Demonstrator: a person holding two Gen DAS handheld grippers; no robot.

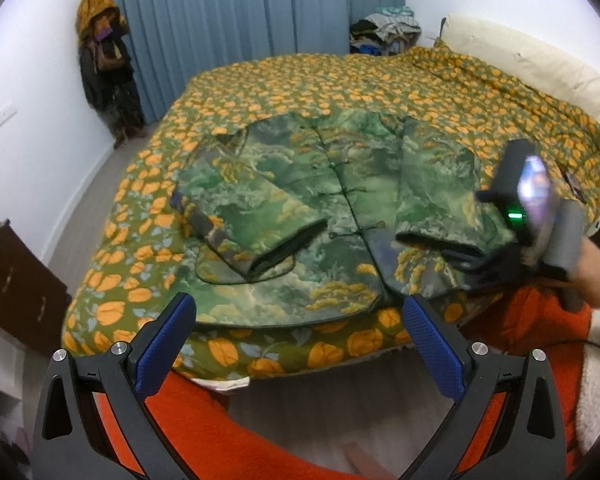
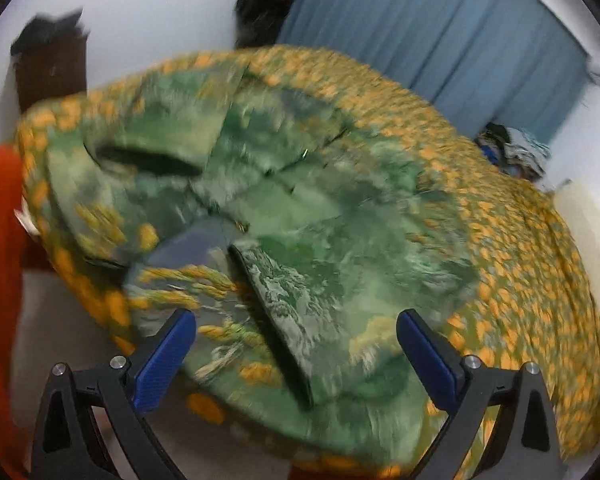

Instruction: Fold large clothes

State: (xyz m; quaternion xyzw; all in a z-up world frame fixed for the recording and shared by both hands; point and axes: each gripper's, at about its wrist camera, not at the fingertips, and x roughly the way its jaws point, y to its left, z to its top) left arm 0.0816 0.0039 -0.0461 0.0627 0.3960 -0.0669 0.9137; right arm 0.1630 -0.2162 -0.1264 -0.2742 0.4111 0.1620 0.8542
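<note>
Left wrist view looked from the bed's [image 1: 260, 92] foot; right wrist view sat nearer, angled. Both shared the jacket [image 1: 292, 208].

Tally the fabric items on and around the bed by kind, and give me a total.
Green patterned jacket, laid flat with both sleeves folded in: 1
Orange-flowered bedspread: 1
Cream pillow: 1
Heap of mixed clothes at the far corner: 1
Blue curtain: 1
Bundle of hanging garments by the wall: 1
Total: 6
</note>
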